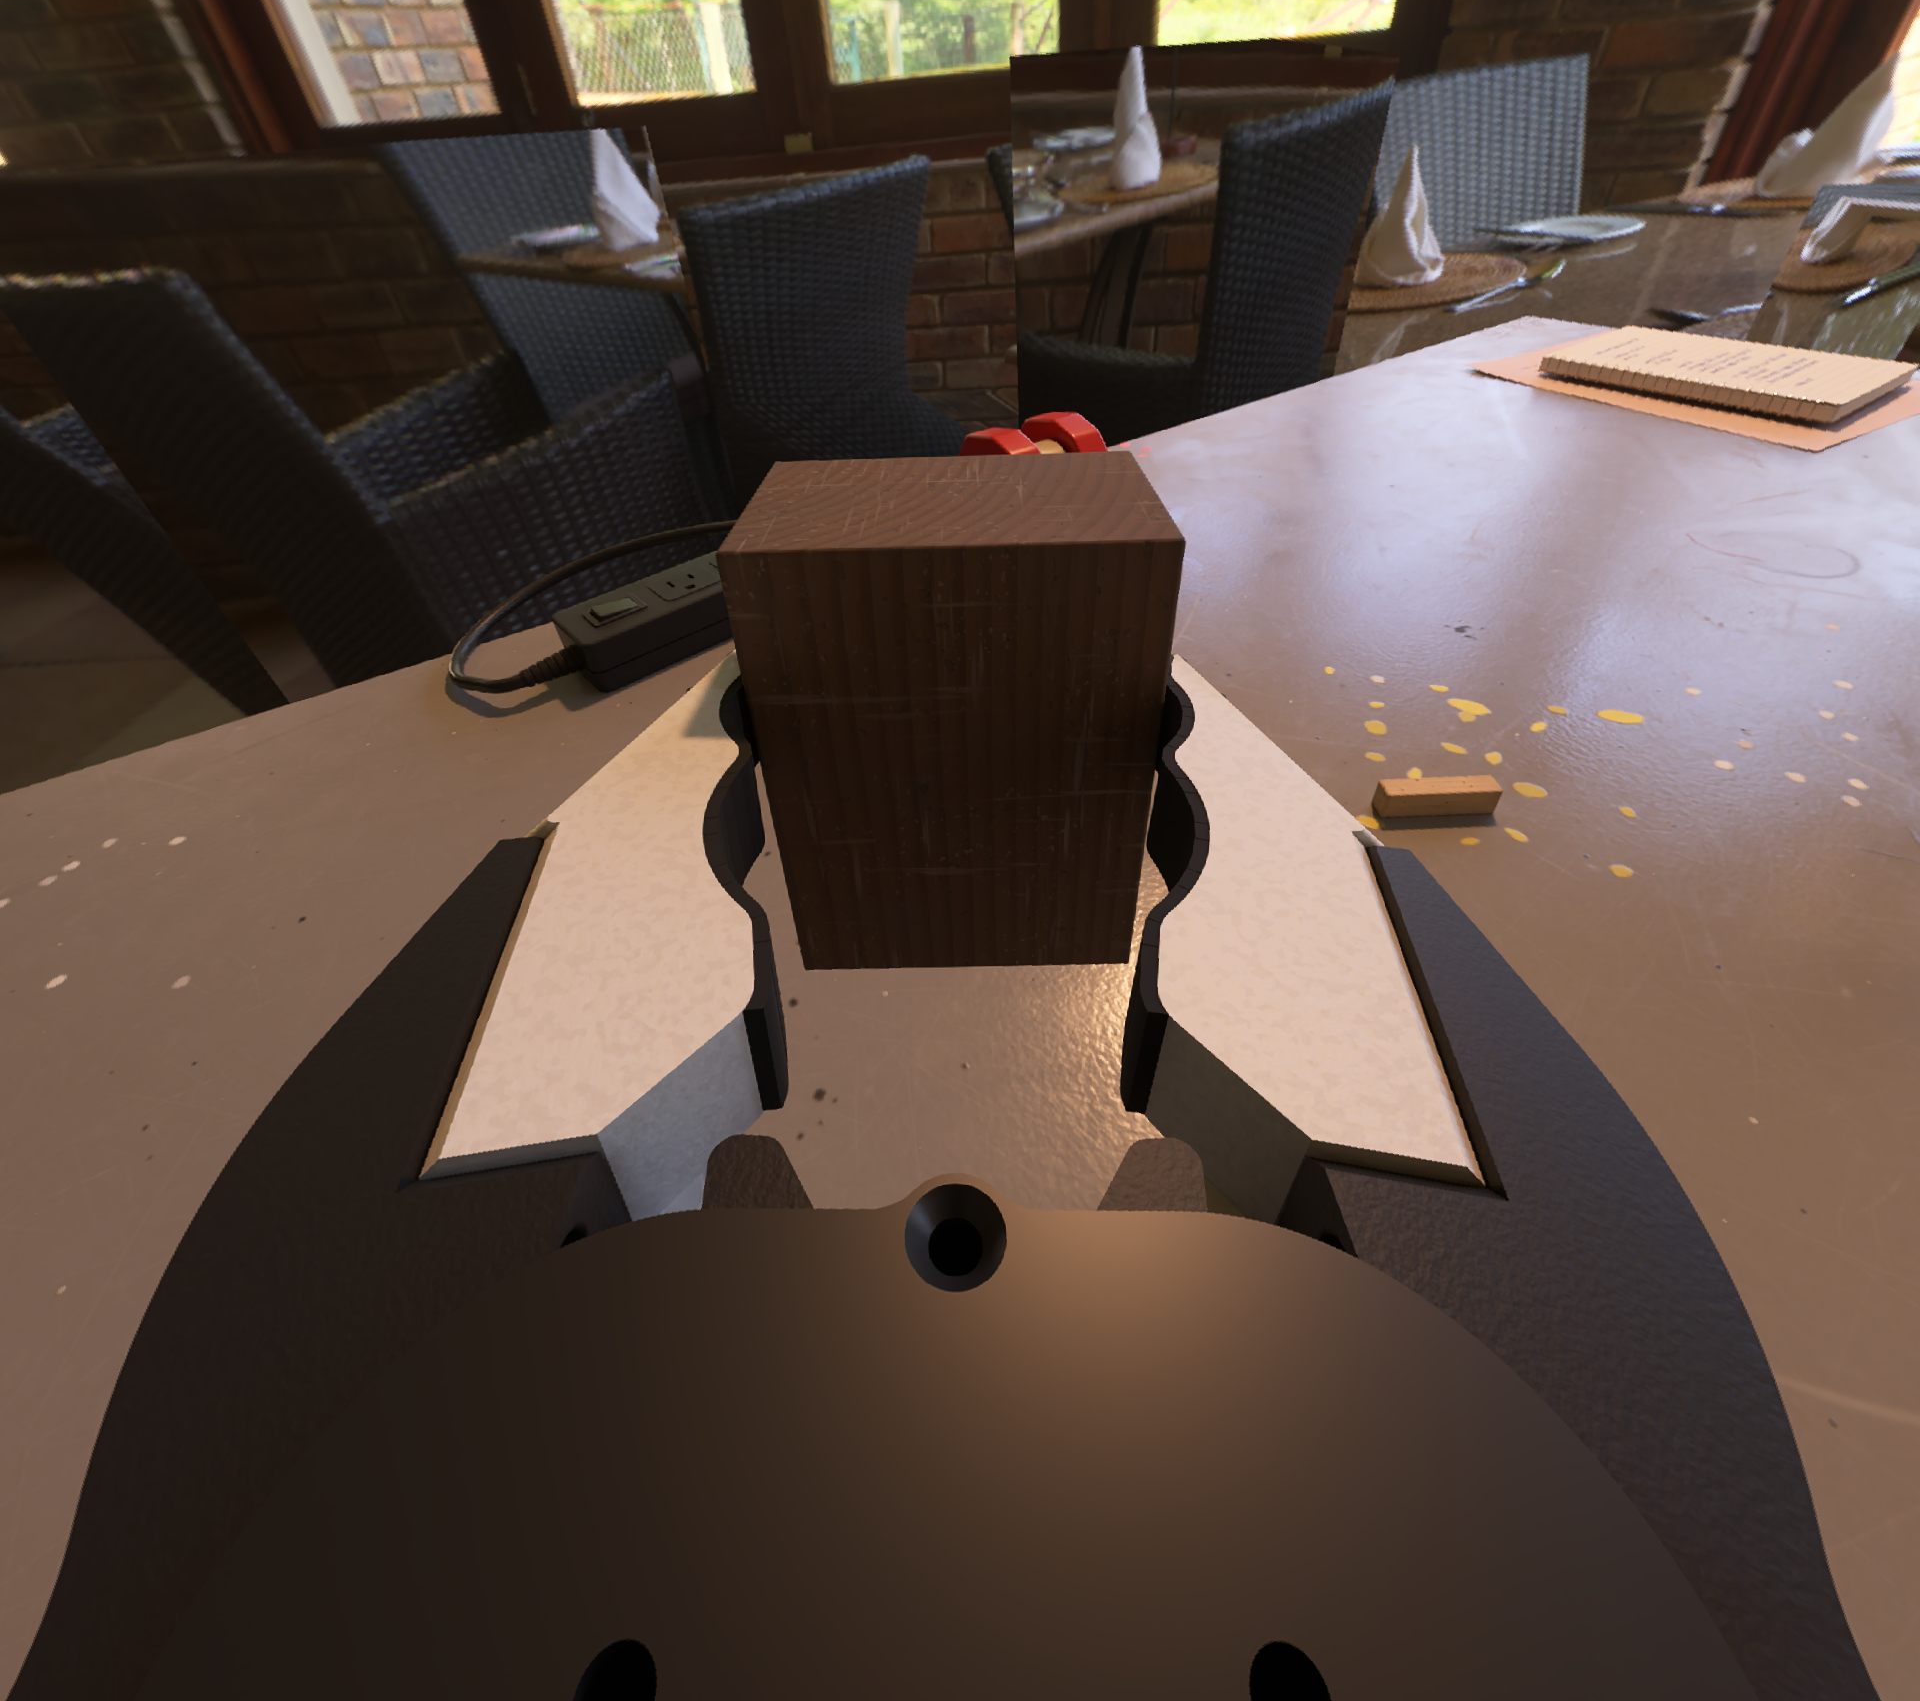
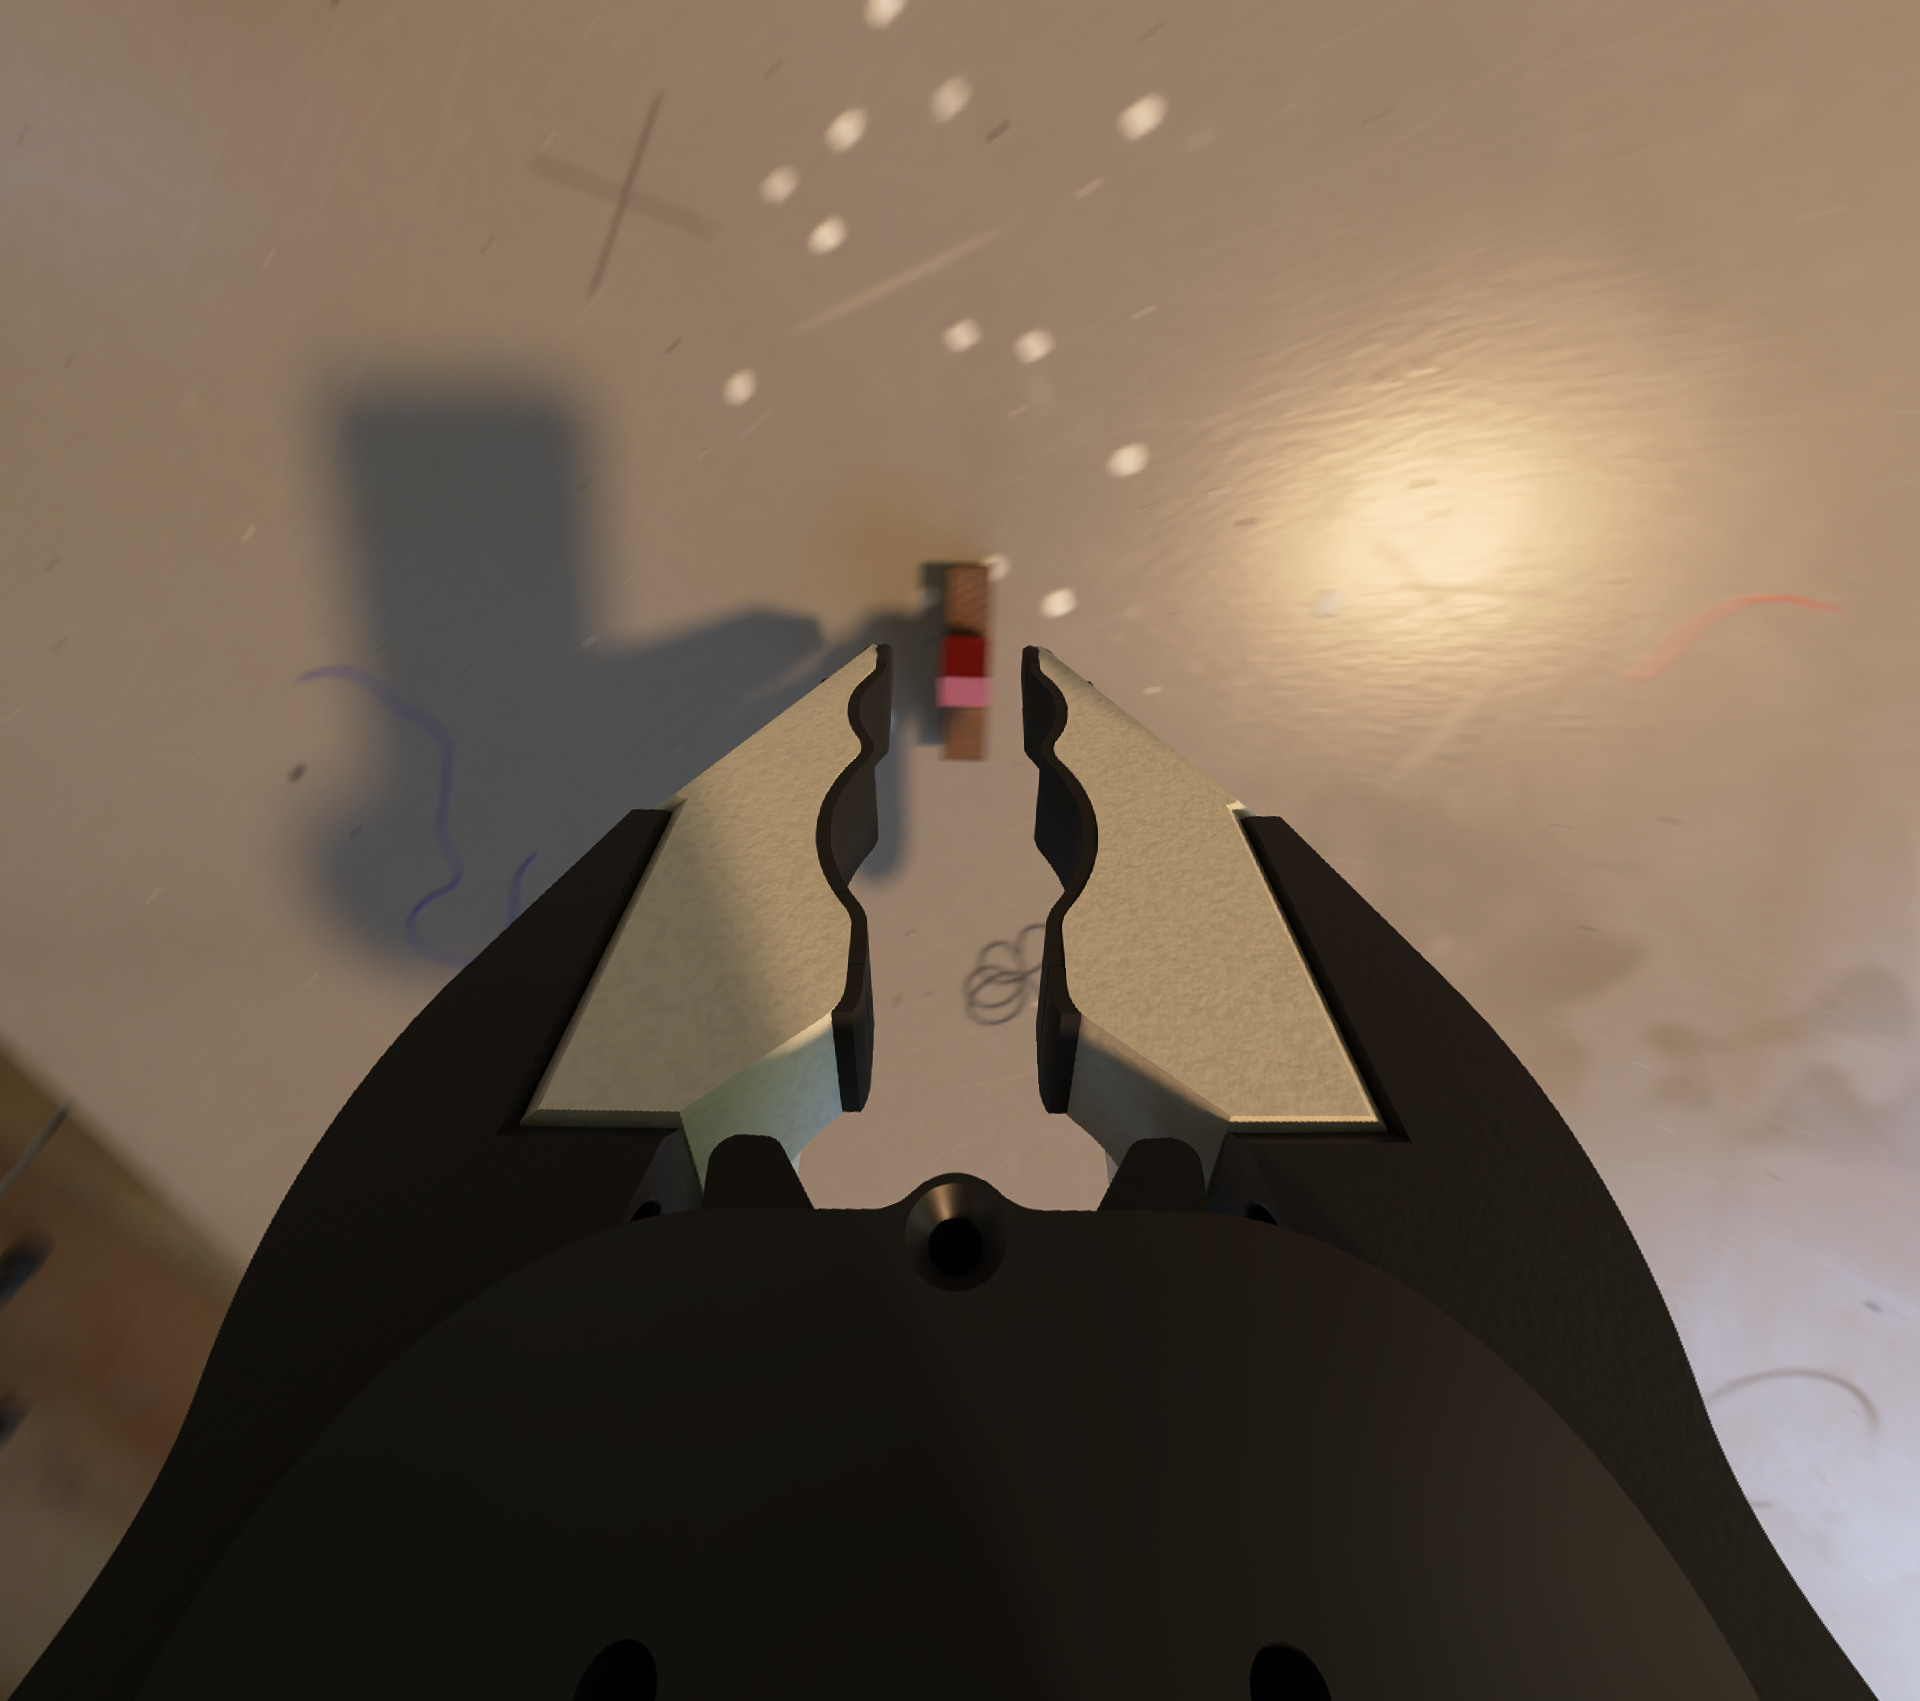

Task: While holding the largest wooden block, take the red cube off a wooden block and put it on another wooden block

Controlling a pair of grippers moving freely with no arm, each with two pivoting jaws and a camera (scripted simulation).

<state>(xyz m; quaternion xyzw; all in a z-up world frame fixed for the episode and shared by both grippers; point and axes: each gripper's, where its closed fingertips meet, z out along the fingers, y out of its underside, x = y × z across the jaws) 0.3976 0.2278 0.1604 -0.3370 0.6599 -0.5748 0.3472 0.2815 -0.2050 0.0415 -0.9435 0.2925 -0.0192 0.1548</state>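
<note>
The left gripper (image 1: 954, 716) has its jaws spread wide and pressed against both sides of a big dark wooden block (image 1: 951, 716), which stands upright between the fingers with its lower edge clear of the table (image 1: 1507, 571). Just beyond the block's top edge, past the fingertips, a red toy piece (image 1: 1034, 438) peeks out; most of it is hidden, so its shape is hard to tell. Off to the left of the jaws a black power strip (image 1: 634, 623) lies at the table's edge. To the right of the jaws, well apart, a small pale wooden block (image 1: 1437, 795) lies flat among yellow paint spots (image 1: 1470, 708). Farther right and beyond sits a notepad (image 1: 1725, 373).

The right gripper (image 2: 956, 664) looks down on the table (image 2: 1455, 249) from above, its jaws partly open and empty. Straight ahead of the fingertips, in line with the gap, a thin brown wooden block (image 2: 966, 602) lies on the table. The red cube (image 2: 961, 656) sits on it, with a pink patch (image 2: 961, 692) on the side nearer the jaws. A dark shadow (image 2: 457, 571) falls left of the jaws.
</note>
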